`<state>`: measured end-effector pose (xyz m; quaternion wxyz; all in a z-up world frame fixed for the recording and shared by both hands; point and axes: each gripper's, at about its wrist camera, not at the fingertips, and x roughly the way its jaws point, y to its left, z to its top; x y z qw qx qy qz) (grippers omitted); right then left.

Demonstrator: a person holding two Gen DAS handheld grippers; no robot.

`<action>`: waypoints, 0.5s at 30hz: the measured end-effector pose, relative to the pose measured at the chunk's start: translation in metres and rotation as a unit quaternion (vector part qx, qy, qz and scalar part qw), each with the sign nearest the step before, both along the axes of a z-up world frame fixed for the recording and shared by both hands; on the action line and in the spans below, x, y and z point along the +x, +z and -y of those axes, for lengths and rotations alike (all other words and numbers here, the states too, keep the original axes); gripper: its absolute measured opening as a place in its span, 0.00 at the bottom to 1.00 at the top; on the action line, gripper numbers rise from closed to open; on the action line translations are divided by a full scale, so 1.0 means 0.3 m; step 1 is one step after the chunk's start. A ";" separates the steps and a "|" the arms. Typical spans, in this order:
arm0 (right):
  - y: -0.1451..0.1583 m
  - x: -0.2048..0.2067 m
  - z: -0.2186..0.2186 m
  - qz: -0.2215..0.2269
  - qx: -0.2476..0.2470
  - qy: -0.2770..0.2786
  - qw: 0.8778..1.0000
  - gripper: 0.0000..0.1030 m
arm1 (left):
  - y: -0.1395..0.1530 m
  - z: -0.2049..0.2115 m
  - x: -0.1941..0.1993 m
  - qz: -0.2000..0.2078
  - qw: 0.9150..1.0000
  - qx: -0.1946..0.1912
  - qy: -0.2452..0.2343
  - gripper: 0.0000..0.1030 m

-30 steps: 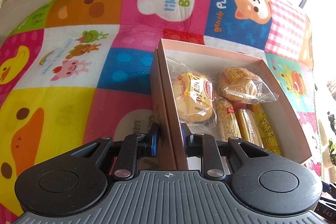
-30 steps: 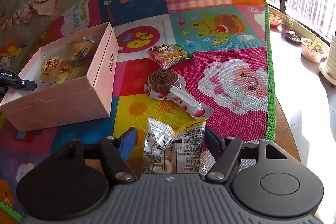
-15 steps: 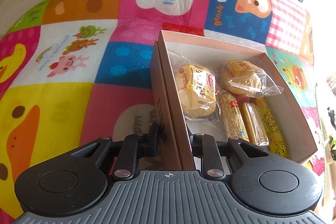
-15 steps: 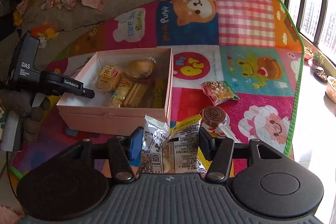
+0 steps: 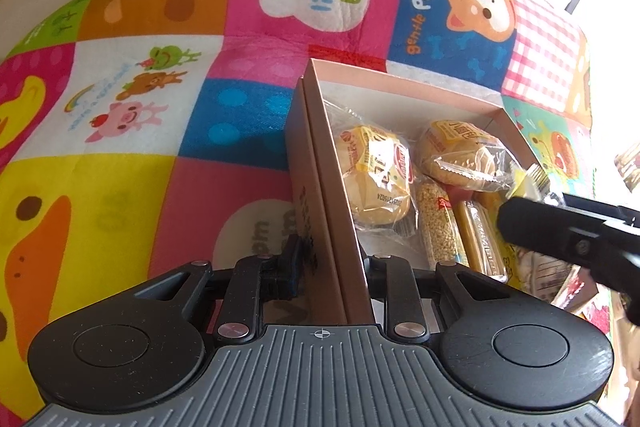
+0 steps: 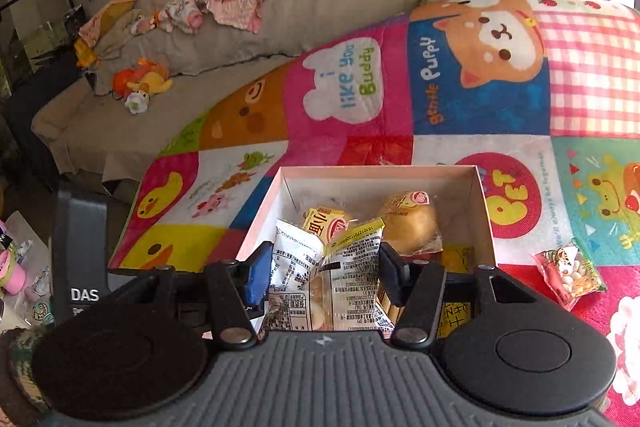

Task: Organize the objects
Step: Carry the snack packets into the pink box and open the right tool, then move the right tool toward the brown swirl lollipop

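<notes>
Right wrist view: right gripper pinches a snack packet over the pink box; lower it inside before letting go. Left gripper clamps the box's near wall, steadying it.

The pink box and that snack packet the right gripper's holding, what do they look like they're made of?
Pink box: likely matte cardboard, given its thin straight walls, folded double rim and dull surface. Snack packet, held by the right gripper: apparently glossy plastic film, since it is crinkled, shiny, partly see-through and printed.
</notes>
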<state>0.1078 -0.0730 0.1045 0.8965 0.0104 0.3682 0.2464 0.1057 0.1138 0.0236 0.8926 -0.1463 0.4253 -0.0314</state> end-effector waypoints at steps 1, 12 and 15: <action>-0.022 0.001 -0.007 -0.005 -0.006 -0.003 1.000 0.53 | 0.000 0.000 0.000 0.000 1.000 -0.001 0.000 0.26; -0.040 -0.029 0.142 -0.008 0.032 -0.033 0.999 0.65 | 0.000 0.004 0.002 0.001 1.000 -0.001 0.003 0.25; 0.001 -0.058 0.251 0.027 0.032 -0.073 0.996 0.69 | 0.000 0.006 0.002 0.000 1.000 0.001 0.006 0.25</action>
